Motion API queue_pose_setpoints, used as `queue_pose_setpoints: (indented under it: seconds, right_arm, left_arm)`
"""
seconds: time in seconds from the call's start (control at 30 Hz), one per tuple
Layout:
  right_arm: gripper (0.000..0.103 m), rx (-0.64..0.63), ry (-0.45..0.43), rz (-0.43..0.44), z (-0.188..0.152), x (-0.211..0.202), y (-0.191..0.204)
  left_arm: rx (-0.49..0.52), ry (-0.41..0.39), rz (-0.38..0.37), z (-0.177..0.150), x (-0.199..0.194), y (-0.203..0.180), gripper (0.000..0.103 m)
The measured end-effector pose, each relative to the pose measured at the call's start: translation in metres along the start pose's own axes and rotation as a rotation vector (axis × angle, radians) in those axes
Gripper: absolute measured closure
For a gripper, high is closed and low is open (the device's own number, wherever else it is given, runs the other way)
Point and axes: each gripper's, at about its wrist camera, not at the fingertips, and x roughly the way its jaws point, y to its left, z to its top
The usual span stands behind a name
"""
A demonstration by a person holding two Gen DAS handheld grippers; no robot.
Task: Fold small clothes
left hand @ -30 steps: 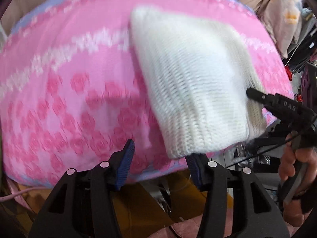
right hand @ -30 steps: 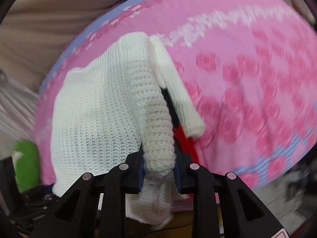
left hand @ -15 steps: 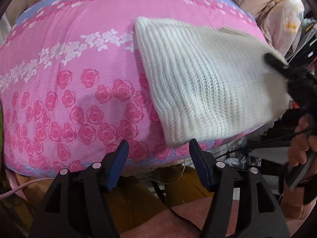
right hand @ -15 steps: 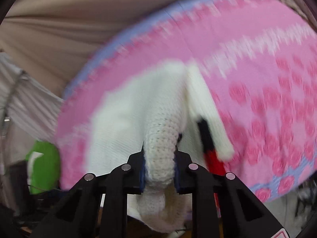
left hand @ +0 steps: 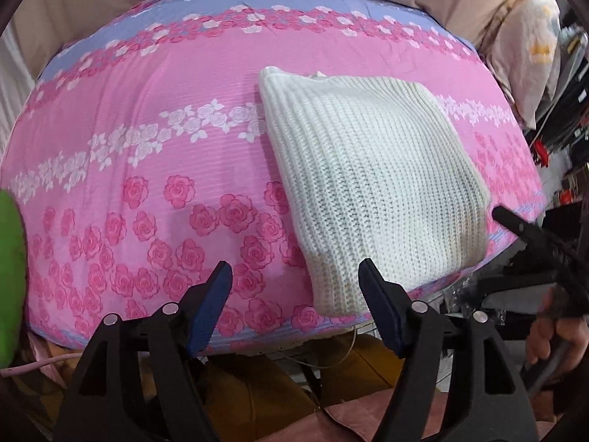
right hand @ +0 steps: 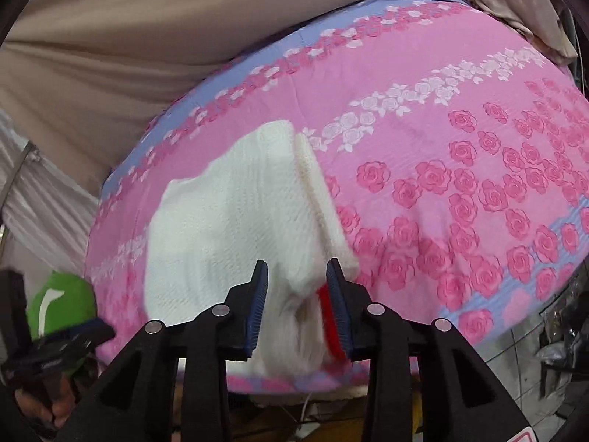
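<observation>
A: Okay, left gripper [left hand: 294, 287] first. We hold it low at the near edge of the bed, pointing across the pink rose bedsheet [left hand: 154, 169], jaws spread wide, nothing between them.

B: Agreed. Blue pads [left hand: 210, 309] are clear of any cloth. Where do we put the sweater?

A: We see the white knit sweater [left hand: 368, 184] folded into a rough rectangle, flat on the sheet, toward the right side. Its near ribbed corner lies just beyond the left gripper's right finger, near it; contact we cannot tell.

B: Right gripper [right hand: 296, 304]?

A: We hold it at the bed edge too, aimed along the sweater [right hand: 221, 221]. Jaws are parted, a blurred lump of white knit sits in the gap with a bit of red beside the right pad. Whether the pads touch the knit, we cannot tell, motion blur.

B: From the left view we catch the right gripper's black tip [left hand: 522, 228] and our right hand [left hand: 556, 328] at the sweater's right edge, just off the bed.

A: And a green object [right hand: 59, 305] sits off the left of the bed, plus beige fabric [right hand: 147, 37] behind it.
</observation>
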Motion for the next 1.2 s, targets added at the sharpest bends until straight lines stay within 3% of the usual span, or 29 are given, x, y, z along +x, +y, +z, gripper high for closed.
queue_pose_setpoints:
  seconds: [0.1,0.2,0.23,0.27,0.43,0.5,0.57,0.63,0.7,0.83,0.93,1.0,1.1,1.2]
  right_arm:
    - [0.063,-0.03,0.071,-0.003,-0.026,0.001,0.005]
    - [0.064,-0.021,0.131,0.005,-0.043,0.022,0.005]
    - [0.069,-0.027,0.131,-0.013,-0.046,0.027,0.005]
    - [0.09,-0.034,0.119,-0.028,-0.046,0.031,0.006]
    - [0.091,0.002,-0.058,0.002,-0.031,-0.022,0.006]
    - [0.091,0.005,-0.008,-0.045,-0.034,-0.006,-0.011]
    - [0.089,0.02,0.117,-0.087,-0.048,0.035,-0.034]
    - [0.085,0.089,0.112,-0.023,-0.056,0.041,-0.048]
    - [0.083,0.106,0.081,-0.044,-0.051,0.024,-0.045]
    - [0.075,-0.027,-0.065,-0.179,-0.038,-0.026,-0.016]
    - [0.079,-0.123,-0.103,-0.115,-0.022,-0.04,0.015]
    - [0.092,-0.185,-0.083,-0.031,-0.012,-0.034,0.044]
    - [0.094,-0.317,-0.03,0.04,-0.008,-0.005,0.103]
    - [0.094,-0.394,0.132,0.045,-0.016,0.062,0.138]
  left_arm:
    - [0.012,0.033,0.0,0.0,0.013,-0.008,0.034]
    - [0.011,0.075,-0.011,0.002,0.027,-0.012,0.034]
    - [0.015,0.085,0.009,0.001,0.031,-0.013,0.034]
    - [0.024,0.089,0.035,0.001,0.036,-0.014,0.035]
    - [0.045,0.119,0.117,0.0,0.058,-0.015,0.034]
    - [0.085,0.129,0.155,-0.003,0.067,-0.021,0.033]
    - [0.098,0.138,0.178,-0.005,0.073,-0.023,0.033]
    - [0.083,0.106,0.166,-0.004,0.065,-0.021,0.033]
    - [0.052,0.04,0.154,-0.004,0.047,-0.015,0.034]
    - [-0.024,-0.078,0.157,-0.003,0.012,0.006,0.035]
    - [-0.093,-0.135,0.189,-0.002,-0.008,0.024,0.034]
    - [-0.14,-0.164,0.208,0.0,-0.019,0.038,0.034]
    - [-0.181,-0.185,0.227,0.002,-0.03,0.058,0.033]
    - [-0.194,-0.184,0.244,-0.002,-0.035,0.066,0.033]
